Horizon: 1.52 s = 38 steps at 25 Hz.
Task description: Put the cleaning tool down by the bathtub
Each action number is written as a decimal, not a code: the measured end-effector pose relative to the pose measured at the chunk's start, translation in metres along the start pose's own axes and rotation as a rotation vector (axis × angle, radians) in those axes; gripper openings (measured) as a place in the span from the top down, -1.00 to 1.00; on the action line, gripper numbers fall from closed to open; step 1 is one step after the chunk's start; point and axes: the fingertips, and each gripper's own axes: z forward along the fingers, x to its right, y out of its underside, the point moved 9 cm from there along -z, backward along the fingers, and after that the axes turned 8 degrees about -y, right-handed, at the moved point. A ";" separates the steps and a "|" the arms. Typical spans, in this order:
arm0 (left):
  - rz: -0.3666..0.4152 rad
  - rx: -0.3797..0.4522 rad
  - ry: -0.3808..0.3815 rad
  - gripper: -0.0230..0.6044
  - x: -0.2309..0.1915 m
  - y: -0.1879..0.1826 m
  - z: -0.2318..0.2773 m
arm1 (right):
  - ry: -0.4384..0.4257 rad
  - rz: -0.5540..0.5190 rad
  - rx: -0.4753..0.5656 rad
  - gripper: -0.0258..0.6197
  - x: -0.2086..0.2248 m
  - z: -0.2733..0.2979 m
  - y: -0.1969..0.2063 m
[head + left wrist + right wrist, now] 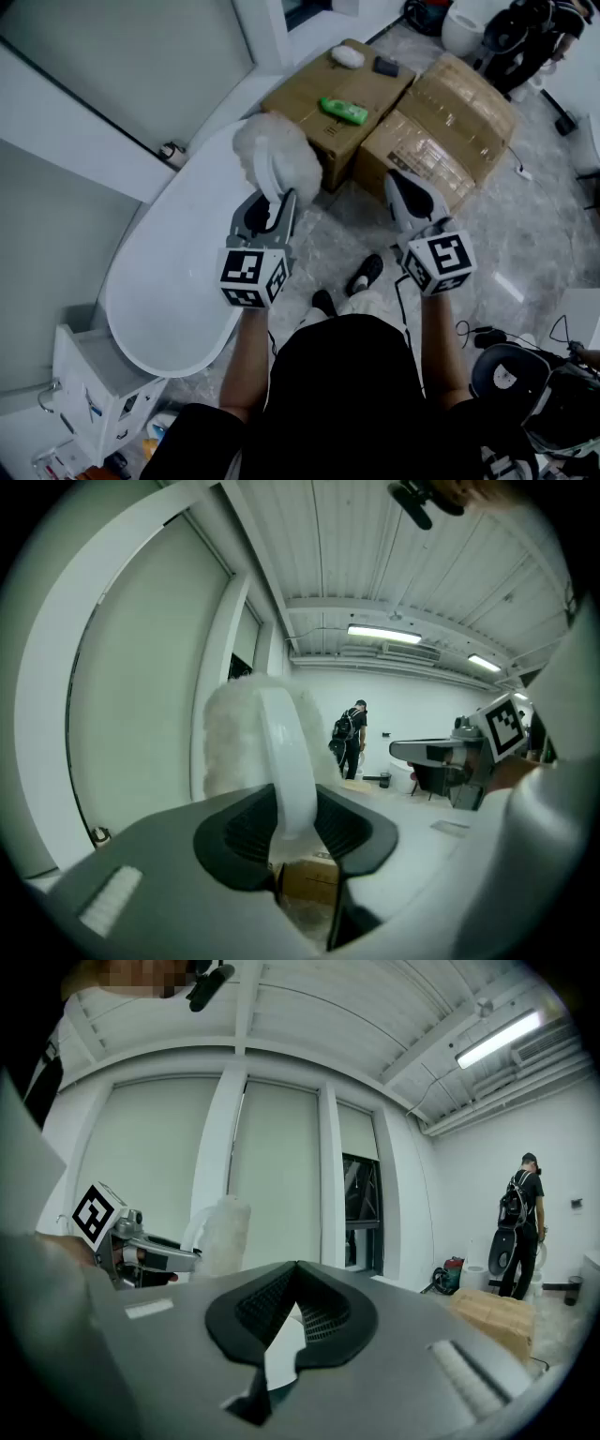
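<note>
The cleaning tool (277,155) is a fluffy white duster head on a curved white handle (286,761). My left gripper (272,211) is shut on that handle and holds the tool upright over the right rim of the white bathtub (178,272). In the left gripper view the handle stands clamped between the dark pads (352,832), with the fluffy head (230,742) behind it. My right gripper (403,187) hovers over the marble floor to the right, shut, with nothing between its jaws (295,1265). The right gripper view shows the tool (223,1232) off to the left.
Two cardboard boxes (337,103) (450,122) stand on the floor just beyond the grippers; a green bottle (343,111) and small items lie on the nearer one. A white cabinet (94,384) sits at the tub's near end. A person (352,733) stands far off.
</note>
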 end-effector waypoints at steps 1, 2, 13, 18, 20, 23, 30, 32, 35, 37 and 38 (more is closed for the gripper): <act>0.003 0.002 0.000 0.57 -0.001 0.000 0.000 | -0.001 -0.002 0.001 0.90 -0.001 0.000 0.000; 0.006 0.004 0.000 0.57 -0.001 0.000 0.000 | -0.001 -0.004 0.002 0.90 -0.001 0.000 0.000; 0.013 0.005 -0.016 0.57 -0.020 0.004 -0.018 | -0.008 -0.001 0.008 0.90 -0.024 0.005 0.001; 0.010 0.002 -0.020 0.57 -0.027 0.006 -0.024 | 0.001 0.030 0.016 0.90 -0.030 0.005 0.002; 0.010 0.004 -0.022 0.57 -0.028 0.007 -0.026 | 0.005 0.029 0.009 0.89 -0.032 0.005 0.004; 0.001 -0.001 -0.029 0.57 -0.028 0.012 -0.024 | 0.002 0.030 -0.001 0.89 -0.030 0.006 0.010; -0.017 -0.018 -0.057 0.57 -0.028 0.011 -0.003 | -0.018 0.034 -0.006 0.89 -0.008 0.019 0.005; -0.018 -0.022 -0.065 0.57 -0.027 0.009 0.008 | -0.027 0.035 -0.005 0.89 0.003 0.024 0.004; -0.019 -0.039 -0.082 0.57 -0.027 0.006 0.026 | -0.038 0.043 -0.009 0.89 0.021 0.037 0.002; -0.018 -0.049 -0.090 0.57 -0.025 0.003 0.039 | -0.045 0.046 -0.008 0.89 0.035 0.045 0.000; -0.017 -0.051 -0.095 0.57 -0.024 0.002 0.046 | -0.049 0.046 -0.006 0.89 0.043 0.048 -0.001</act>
